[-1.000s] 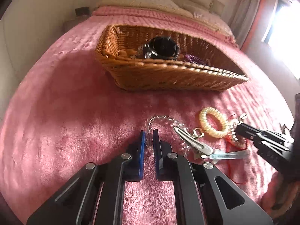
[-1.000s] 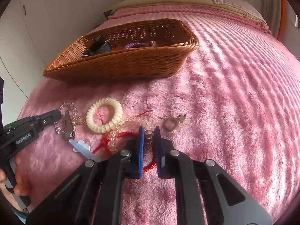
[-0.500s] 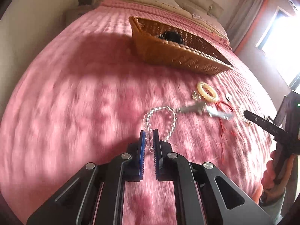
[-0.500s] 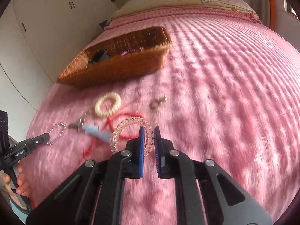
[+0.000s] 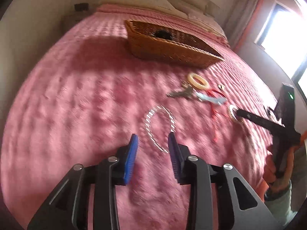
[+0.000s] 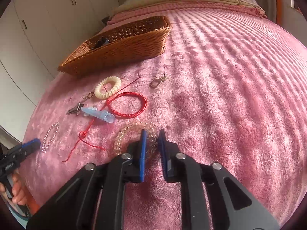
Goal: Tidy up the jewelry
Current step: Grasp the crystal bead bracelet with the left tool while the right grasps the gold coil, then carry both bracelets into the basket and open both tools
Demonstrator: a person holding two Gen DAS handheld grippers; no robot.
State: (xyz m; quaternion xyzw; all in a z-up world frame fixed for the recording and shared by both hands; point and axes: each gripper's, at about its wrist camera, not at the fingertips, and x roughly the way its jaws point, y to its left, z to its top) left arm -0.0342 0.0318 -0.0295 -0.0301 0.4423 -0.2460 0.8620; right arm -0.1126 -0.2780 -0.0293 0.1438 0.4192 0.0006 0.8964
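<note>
A pink plush blanket point(image 6: 220, 80) covers the bed. Cream pillows point(image 5: 138, 0) lie at its head. White wardrobe doors point(image 6: 48, 19) stand alongside; a bright window point(image 5: 284, 38) glares opposite.

The bedspread point(image 6: 220, 76) is plush pink cloth with a ribbed nap, and the basket point(image 6: 122, 46) is woven wicker with a slight sheen. The red bracelet point(image 6: 127, 104) is braided cord, the clear coil tie point(image 6: 132, 132) glossy see-through plastic, the clip point(image 6: 73, 110) dull metal.
</note>
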